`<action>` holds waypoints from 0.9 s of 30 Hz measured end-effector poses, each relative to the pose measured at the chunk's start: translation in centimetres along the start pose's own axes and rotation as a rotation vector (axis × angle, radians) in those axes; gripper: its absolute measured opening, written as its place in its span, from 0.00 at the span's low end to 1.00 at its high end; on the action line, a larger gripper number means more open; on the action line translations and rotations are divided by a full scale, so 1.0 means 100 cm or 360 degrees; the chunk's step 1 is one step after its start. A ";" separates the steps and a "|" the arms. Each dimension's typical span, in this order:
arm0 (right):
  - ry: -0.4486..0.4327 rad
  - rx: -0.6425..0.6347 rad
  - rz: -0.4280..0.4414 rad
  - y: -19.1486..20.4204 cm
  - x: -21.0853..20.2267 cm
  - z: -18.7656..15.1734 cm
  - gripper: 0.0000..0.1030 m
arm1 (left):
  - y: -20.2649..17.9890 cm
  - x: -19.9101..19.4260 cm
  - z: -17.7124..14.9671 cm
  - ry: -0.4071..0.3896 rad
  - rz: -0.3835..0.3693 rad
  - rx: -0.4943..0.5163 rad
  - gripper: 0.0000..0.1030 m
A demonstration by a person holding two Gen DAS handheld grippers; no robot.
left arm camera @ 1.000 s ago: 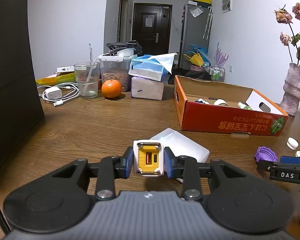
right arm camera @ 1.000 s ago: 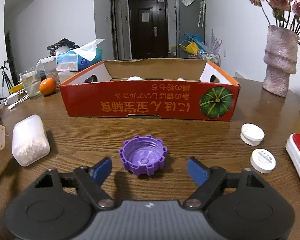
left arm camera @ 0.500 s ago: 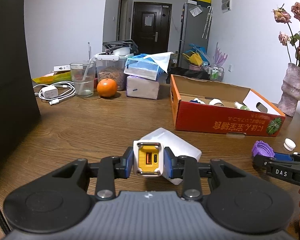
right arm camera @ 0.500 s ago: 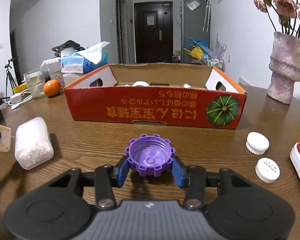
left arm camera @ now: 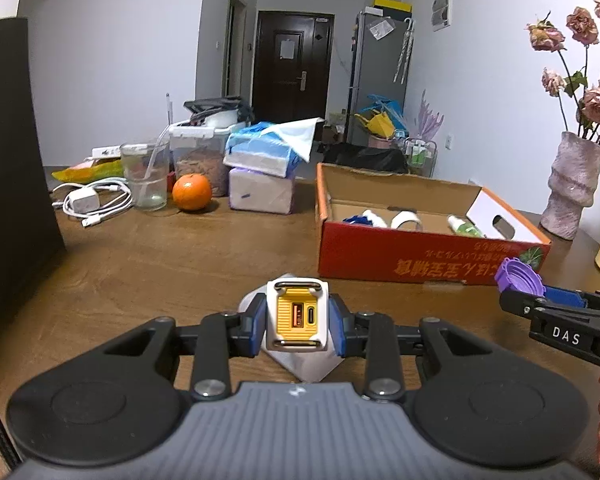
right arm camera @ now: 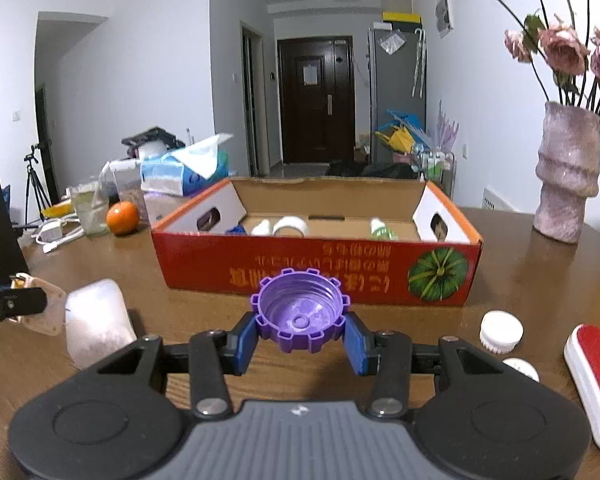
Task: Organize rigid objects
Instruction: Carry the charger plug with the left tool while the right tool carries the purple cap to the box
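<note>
My left gripper point(left arm camera: 298, 322) is shut on a white charger with a yellow port face point(left arm camera: 297, 320), held above the wooden table. My right gripper point(right arm camera: 301, 330) is shut on a purple notched bottle cap point(right arm camera: 300, 312), lifted off the table and tilted toward me; from the left wrist view the cap point(left arm camera: 519, 276) shows at the right edge. Ahead stands an open red cardboard box point(right arm camera: 316, 266) with several small items inside. A white plastic container point(right arm camera: 96, 322) lies on the table at the left, partly hidden under my left gripper in its own view.
Two white caps point(right arm camera: 501, 330) and a red-and-white brush point(right arm camera: 596, 376) lie at the right. A pink vase point(right arm camera: 566, 178) with flowers stands far right. At the back left are an orange point(left arm camera: 192, 192), a glass point(left arm camera: 145, 176), a tissue pack point(left arm camera: 260, 152) and a cable point(left arm camera: 96, 204).
My right gripper closed on the purple cap and lifted it off the table. My left gripper, still holding the charger, drifted slightly forward and up.
</note>
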State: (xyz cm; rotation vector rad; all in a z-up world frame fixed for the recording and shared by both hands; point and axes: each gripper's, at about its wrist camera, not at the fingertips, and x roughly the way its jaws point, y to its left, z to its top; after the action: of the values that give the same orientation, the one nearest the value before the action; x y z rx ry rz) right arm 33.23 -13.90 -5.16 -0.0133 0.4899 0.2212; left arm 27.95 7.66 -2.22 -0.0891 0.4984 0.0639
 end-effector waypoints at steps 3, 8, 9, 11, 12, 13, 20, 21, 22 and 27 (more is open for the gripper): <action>-0.0035 -0.0010 0.0007 0.000 -0.004 0.006 0.44 | -0.009 -0.002 0.006 -0.0019 -0.0020 0.0010 0.31; -0.0074 -0.0008 0.0013 -0.003 -0.008 0.014 0.44 | -0.027 -0.001 0.017 -0.0048 -0.0058 0.0024 0.32; -0.0082 -0.0011 0.0010 -0.003 -0.009 0.015 0.44 | -0.031 0.000 0.020 -0.0052 -0.0064 0.0026 0.32; -0.0100 -0.0006 0.0012 -0.004 -0.010 0.018 0.44 | -0.038 0.002 0.024 -0.0061 -0.0081 0.0031 0.31; -0.0107 -0.0004 0.0013 -0.005 -0.010 0.020 0.44 | -0.042 0.003 0.027 -0.0064 -0.0089 0.0035 0.31; -0.0116 -0.0003 0.0011 -0.006 -0.011 0.022 0.44 | -0.045 0.004 0.029 -0.0068 -0.0097 0.0040 0.31; -0.0162 0.0033 -0.0001 -0.016 -0.011 0.032 0.44 | -0.069 0.014 0.043 -0.0099 -0.0134 0.0045 0.32; -0.0168 0.0039 -0.0005 -0.017 -0.011 0.033 0.44 | -0.071 0.016 0.045 -0.0101 -0.0137 0.0042 0.32; -0.0173 0.0045 -0.0007 -0.019 -0.011 0.034 0.44 | -0.074 0.018 0.047 -0.0101 -0.0139 0.0035 0.31; -0.0204 0.0073 -0.0014 -0.026 -0.007 0.041 0.44 | -0.084 0.031 0.056 -0.0102 -0.0146 0.0007 0.32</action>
State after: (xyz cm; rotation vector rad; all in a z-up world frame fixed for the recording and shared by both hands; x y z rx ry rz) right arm 35.04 -16.32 -1.31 0.0435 0.3673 0.2005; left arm 34.02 -0.03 1.72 -0.1054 0.4302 -0.0241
